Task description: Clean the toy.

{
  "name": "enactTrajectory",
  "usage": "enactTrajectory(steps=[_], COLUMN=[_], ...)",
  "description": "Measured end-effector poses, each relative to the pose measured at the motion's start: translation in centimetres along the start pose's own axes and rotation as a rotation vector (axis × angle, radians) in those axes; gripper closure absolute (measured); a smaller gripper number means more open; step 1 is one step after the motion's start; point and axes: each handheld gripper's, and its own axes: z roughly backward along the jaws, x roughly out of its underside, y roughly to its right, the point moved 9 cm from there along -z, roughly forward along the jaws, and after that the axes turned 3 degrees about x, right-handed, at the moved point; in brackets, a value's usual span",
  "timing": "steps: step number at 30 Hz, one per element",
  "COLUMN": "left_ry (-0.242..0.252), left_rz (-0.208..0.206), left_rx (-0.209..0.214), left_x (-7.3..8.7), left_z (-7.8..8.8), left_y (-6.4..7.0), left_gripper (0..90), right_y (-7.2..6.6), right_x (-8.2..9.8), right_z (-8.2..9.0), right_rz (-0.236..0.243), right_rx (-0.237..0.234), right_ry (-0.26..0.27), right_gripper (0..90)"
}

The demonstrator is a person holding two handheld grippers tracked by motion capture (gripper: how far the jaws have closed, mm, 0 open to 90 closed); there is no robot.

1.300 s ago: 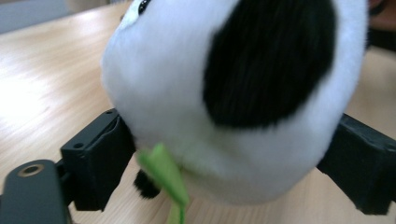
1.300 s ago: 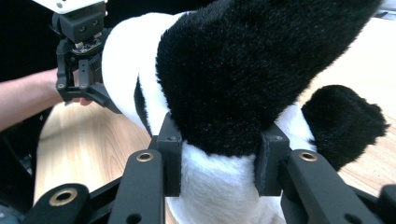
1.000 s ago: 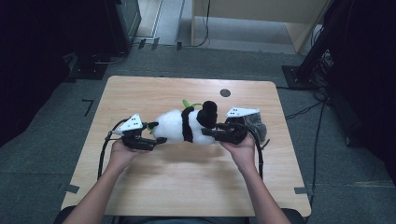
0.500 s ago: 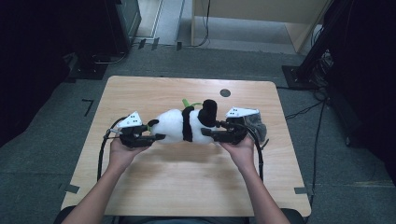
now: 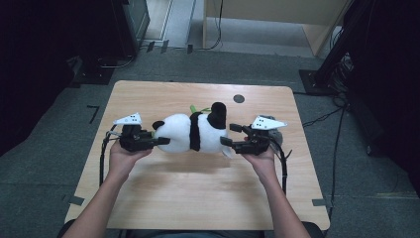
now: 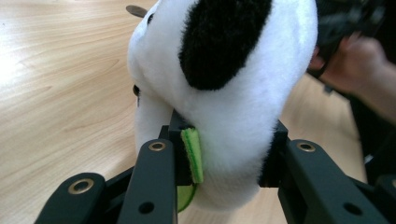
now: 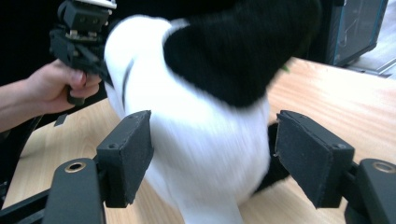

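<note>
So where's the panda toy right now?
In the high view the panda toy is mid-table, stretched between the two tools: the left tool clamps one end, the open right tool straddles the other.

The toy panda (image 5: 190, 133) is white with a black band, black ears and a green leaf. The table (image 5: 198, 198) under it is pale wood-grain, the grippers' jaws black.
</note>
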Motion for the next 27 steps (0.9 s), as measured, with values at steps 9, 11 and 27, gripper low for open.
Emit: enactTrajectory(steps=[9, 11, 27], left_ry=[0.009, -0.003, 0.000], left_rz=[0.018, 0.009, -0.017], left_rx=[0.015, 0.034, -0.024], left_x=[-0.4, -0.3, 0.1], left_z=[0.2, -0.1, -1.0], left_y=[0.1, 0.5, 0.8], left_gripper=[66.9, 66.9, 60.1], right_y=[-0.6, -0.8, -1.4], right_x=[1.7, 1.9, 2.7], right_z=[-1.1, -1.6, -4.0], right_rz=[0.063, 0.079, 0.178], right_rx=[-0.007, 0.006, 0.189], right_ry=[-0.071, -0.082, -0.156], right_gripper=[21.5, 15.5, 32.9])
